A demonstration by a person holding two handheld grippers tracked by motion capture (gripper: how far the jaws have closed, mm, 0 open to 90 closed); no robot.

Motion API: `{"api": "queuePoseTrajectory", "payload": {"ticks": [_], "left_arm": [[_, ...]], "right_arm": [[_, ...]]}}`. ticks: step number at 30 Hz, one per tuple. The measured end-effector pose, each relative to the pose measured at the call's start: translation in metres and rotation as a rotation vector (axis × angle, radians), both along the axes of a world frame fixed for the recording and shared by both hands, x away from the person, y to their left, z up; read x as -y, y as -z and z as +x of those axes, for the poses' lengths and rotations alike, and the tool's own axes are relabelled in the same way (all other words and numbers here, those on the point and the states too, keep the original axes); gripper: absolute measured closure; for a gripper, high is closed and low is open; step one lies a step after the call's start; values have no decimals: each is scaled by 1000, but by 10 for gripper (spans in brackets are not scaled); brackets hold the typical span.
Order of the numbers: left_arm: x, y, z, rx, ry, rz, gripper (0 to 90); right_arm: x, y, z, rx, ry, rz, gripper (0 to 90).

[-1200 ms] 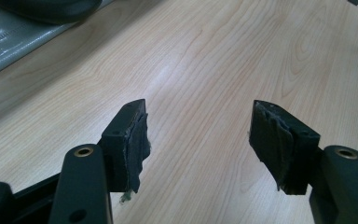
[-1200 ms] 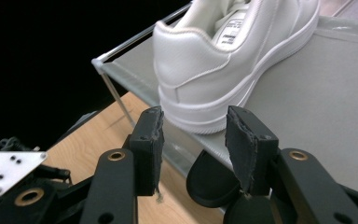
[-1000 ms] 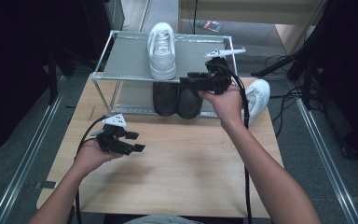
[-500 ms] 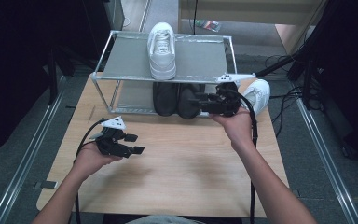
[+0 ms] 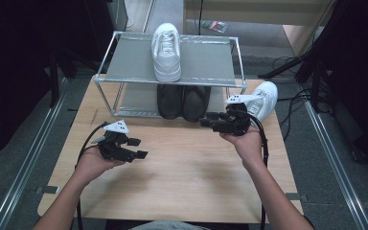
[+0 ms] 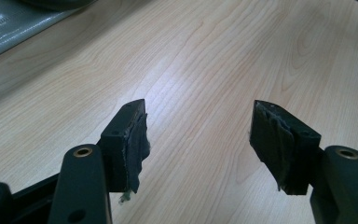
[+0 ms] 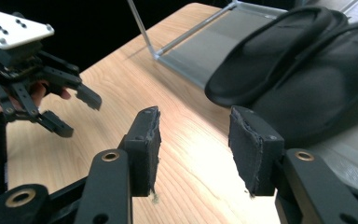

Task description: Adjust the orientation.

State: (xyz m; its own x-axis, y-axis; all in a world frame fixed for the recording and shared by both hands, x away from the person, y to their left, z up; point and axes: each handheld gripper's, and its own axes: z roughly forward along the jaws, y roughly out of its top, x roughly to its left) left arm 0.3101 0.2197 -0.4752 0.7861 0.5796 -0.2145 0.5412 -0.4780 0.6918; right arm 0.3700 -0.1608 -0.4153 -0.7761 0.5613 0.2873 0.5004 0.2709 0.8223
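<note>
A white shoe [image 5: 166,45] stands on the top shelf of a metal rack [image 5: 124,60]. A pair of black shoes [image 5: 182,100] sits on the lower shelf, toes toward me. A second white shoe [image 5: 264,97] lies on the table's right edge, behind my right hand. My right gripper [image 5: 205,120] hangs low in front of the black pair, pointing left, jaws open and empty. In the right gripper view its jaws [image 7: 193,140] frame bare wood, with the black shoes [image 7: 307,70] just to the right. My left gripper [image 5: 139,147] is open over bare wood [image 6: 198,135].
The wooden table [image 5: 187,187] stretches toward me from the rack. The rack's front legs and lower shelf edge [image 7: 186,60] stand close to my right gripper. My left gripper [image 7: 67,112] appears farther off in the right gripper view. Cables trail from both grippers.
My right hand has come down and toward me, from top shelf height to just above the table in front of the black shoes. The left hand has stayed put.
</note>
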Motion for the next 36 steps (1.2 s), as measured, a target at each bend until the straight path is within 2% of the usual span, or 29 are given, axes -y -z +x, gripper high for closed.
{"api": "queuePoseTrajectory", "payload": {"ticks": [5,11,12,24,29,31,32,34,36], "left_arm": [[1,0,4,5,0,-5,371],[5,-2,9,2,12,-4,371],[6,-2,10,0,18,-3,371],[7,-1,13,-10,30,3,370],[8,-1,11,-7,36,9,370],[8,-1,10,-10,36,10,370],[7,0,8,-7,29,10,370],[7,-1,8,-7,30,14,370],[6,-1,5,-9,21,9,370]], "right_arm": [[15,11,-6,-4,38,19,546],[32,19,-11,-7,79,3,545],[40,20,-14,-6,99,-8,545],[81,24,-18,-1,202,-32,545],[101,25,-12,-5,252,-40,545],[103,25,-11,-6,256,-42,545],[111,25,-5,-11,274,-44,546],[113,25,-3,-12,280,-49,546],[119,23,9,-19,291,-66,546]]}}
